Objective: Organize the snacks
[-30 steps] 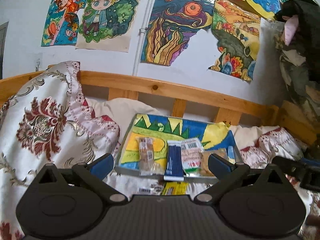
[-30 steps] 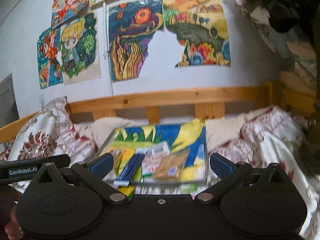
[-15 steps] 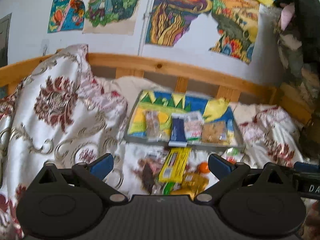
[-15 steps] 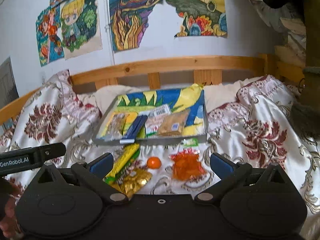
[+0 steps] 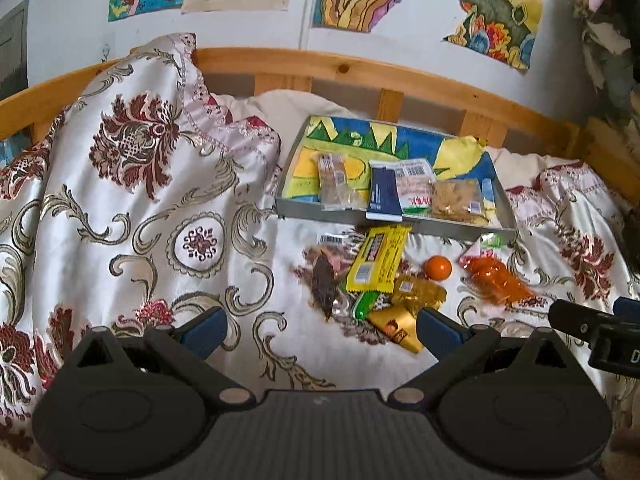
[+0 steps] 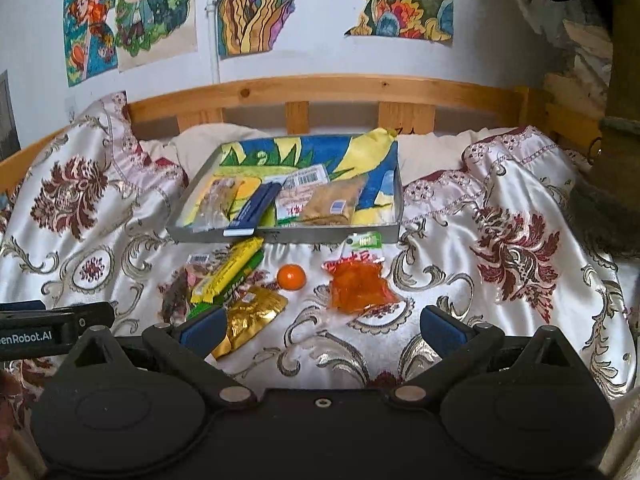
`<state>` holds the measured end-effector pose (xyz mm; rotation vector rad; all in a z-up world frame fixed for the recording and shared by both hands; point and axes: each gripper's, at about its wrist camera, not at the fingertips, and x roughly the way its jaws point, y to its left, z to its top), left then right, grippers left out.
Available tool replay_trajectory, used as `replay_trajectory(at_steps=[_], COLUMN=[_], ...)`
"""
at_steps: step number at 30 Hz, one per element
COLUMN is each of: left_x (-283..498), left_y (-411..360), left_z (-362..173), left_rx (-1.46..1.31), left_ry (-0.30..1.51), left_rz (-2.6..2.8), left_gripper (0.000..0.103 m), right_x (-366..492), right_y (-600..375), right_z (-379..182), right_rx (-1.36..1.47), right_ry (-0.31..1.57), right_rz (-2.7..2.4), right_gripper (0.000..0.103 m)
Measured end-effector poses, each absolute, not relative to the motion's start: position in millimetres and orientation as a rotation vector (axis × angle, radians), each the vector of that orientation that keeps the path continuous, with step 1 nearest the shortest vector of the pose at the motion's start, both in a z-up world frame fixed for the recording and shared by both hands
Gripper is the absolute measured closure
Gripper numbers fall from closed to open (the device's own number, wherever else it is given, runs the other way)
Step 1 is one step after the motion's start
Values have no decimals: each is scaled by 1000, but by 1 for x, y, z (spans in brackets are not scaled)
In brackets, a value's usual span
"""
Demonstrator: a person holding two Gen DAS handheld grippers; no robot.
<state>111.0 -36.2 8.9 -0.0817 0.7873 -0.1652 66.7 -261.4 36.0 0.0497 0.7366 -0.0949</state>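
Now, with both the left gripper (image 5: 320, 328) and right gripper (image 6: 322, 326) spread wide and empty: drop onto the gold packet (image 6: 252, 314) at ten o'clock, pinch flat, lift toward the tray (image 6: 280, 236) at twelve, clearing the orange ball (image 6: 291, 277).

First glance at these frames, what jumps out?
The metal tray with a bright painted lining sits on the floral bedspread near the wooden headboard, holding four snack packets side by side. In front of it lies a loose scatter: a yellow wrapper, a gold foil packet, a small orange ball and an orange snack bag. Colourful drawings cover the wall above.
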Motion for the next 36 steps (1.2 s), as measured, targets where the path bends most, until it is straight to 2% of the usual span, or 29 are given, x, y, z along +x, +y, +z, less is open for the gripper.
replay_trajectory(at_steps=[36], left_x=[114], left_y=[-44], left_z=[2], left_rx=[-31], left_ry=[835], left_rz=[-173], left_gripper=[1], right_x=[75], right_y=[-260], right_z=[28], right_rx=[40], right_ry=[806], right_rz=[-86], right_gripper=[1])
